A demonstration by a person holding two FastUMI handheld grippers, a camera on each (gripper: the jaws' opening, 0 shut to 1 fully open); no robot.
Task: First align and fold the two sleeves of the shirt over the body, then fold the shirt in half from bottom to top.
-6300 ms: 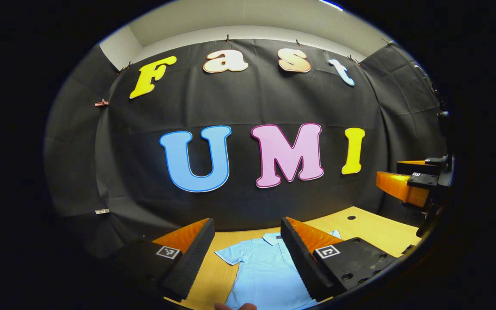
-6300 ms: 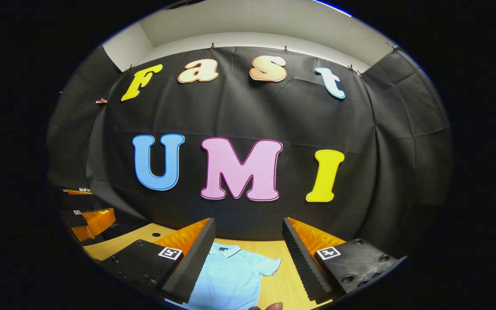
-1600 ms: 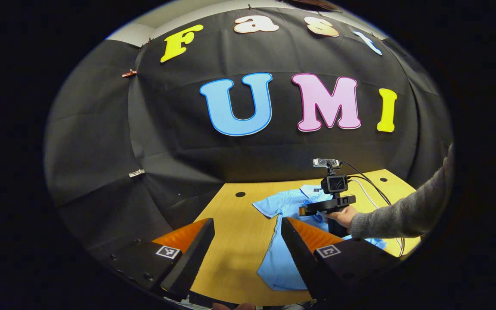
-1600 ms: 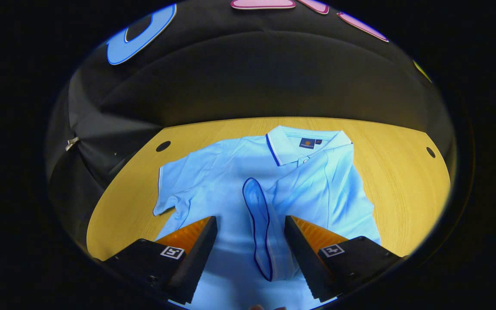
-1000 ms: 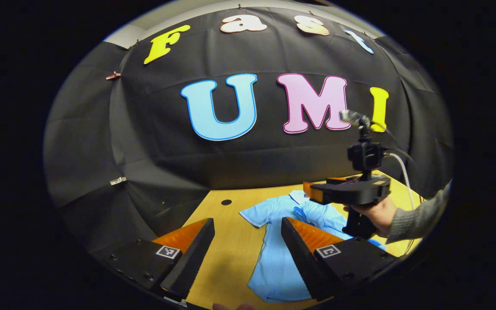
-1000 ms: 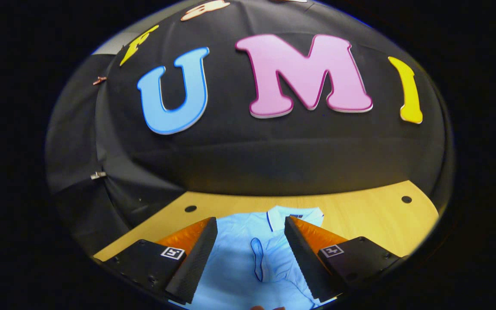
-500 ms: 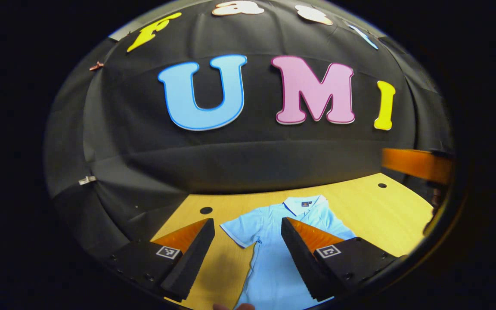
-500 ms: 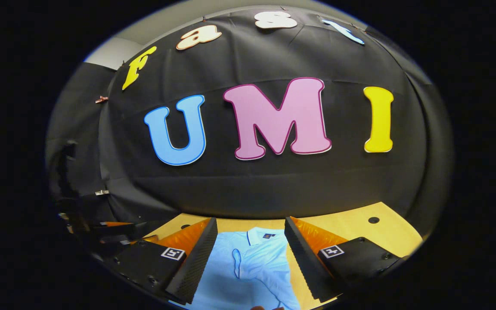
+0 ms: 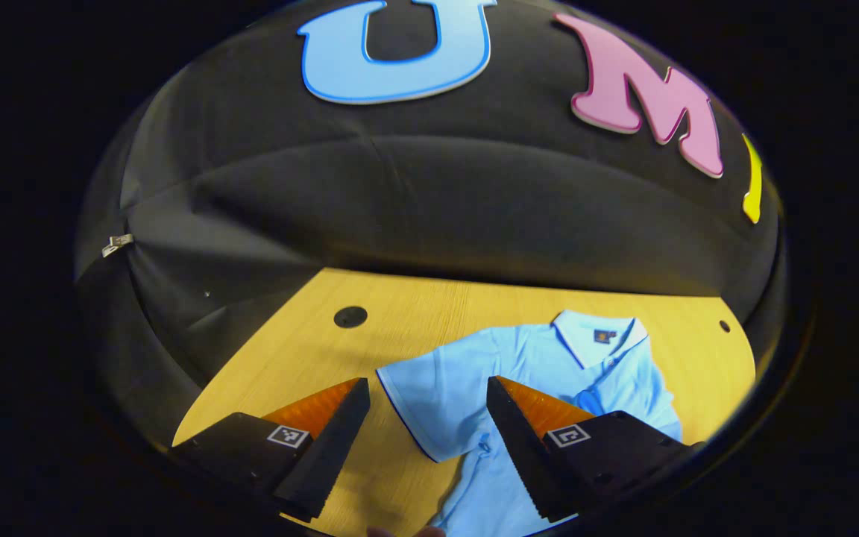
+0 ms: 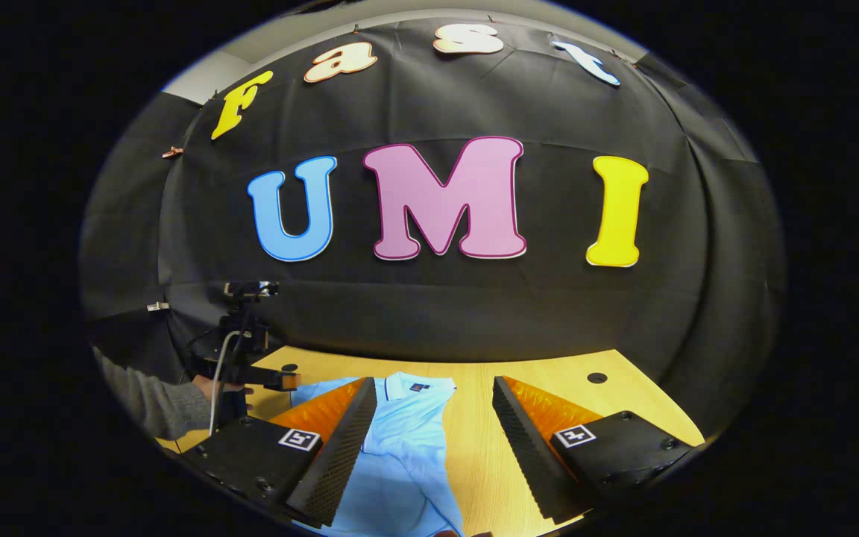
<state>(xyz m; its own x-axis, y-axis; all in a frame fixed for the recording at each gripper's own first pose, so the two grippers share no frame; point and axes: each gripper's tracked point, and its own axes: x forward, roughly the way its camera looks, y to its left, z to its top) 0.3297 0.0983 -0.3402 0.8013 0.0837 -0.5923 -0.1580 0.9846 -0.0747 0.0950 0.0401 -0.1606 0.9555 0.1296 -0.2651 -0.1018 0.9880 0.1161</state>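
Observation:
A light blue polo shirt (image 9: 519, 373) lies flat on the wooden table (image 9: 303, 358), collar (image 9: 598, 337) toward the wall. Its left sleeve (image 9: 429, 406) is spread out to the side. My left gripper (image 9: 426, 440) hovers open just above that sleeve, whose dark-trimmed edge lies between the fingers. The right sleeve lies folded over the body (image 10: 418, 447). My right gripper (image 10: 433, 440) is open and held higher, above the shirt's (image 10: 400, 425) right side with nothing between its fingers. In the right gripper view the left gripper (image 10: 288, 382) appears at far left, held by a hand with a grey sleeve (image 10: 153, 406).
The table has round holes near its back edge (image 9: 350, 316) (image 9: 720, 326) (image 10: 596, 377). Black cloth walls the booth behind and on both sides. Bare wood lies left of the shirt (image 9: 288, 373) and right of it (image 10: 541, 388).
My left gripper has tipped down and closed in on the spread left sleeve. The right gripper stayed raised and drifted right, and the left gripper now appears in its view.

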